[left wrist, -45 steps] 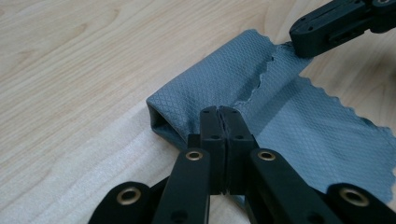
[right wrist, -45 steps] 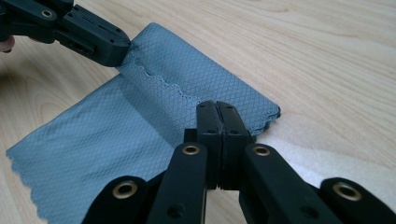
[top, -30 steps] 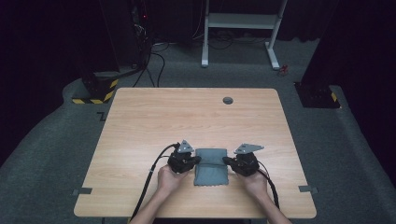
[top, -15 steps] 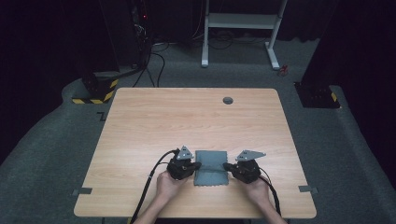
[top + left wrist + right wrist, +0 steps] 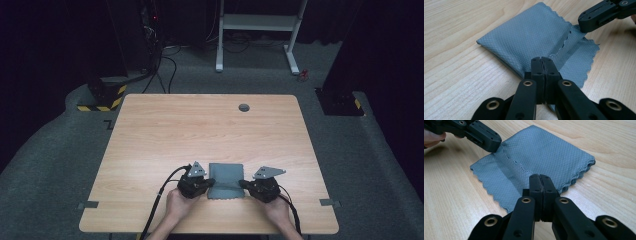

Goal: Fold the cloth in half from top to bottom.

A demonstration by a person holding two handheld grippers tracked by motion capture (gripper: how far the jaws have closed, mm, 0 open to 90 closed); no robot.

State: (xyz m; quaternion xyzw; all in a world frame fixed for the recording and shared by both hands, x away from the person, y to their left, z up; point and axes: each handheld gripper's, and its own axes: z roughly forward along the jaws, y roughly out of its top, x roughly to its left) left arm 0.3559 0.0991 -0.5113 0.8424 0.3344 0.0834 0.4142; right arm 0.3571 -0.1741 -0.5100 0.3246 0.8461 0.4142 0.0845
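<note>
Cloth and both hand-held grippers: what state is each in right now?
Grey cloth: folded, flat on the table, near edge pinched at both sides.
Left hand-held gripper: jaws shut on the cloth's edge.
Right hand-held gripper: jaws shut on the cloth's edge.

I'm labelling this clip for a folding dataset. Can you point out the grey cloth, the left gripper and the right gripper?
grey cloth point(image 5: 226, 175): high view, flat middle of its folded top.
left gripper point(image 5: 541, 62): left gripper view, tips of its closed jaws, pinching the cloth's edge.
right gripper point(image 5: 540, 180): right gripper view, closed jaw tips on the cloth.
</note>
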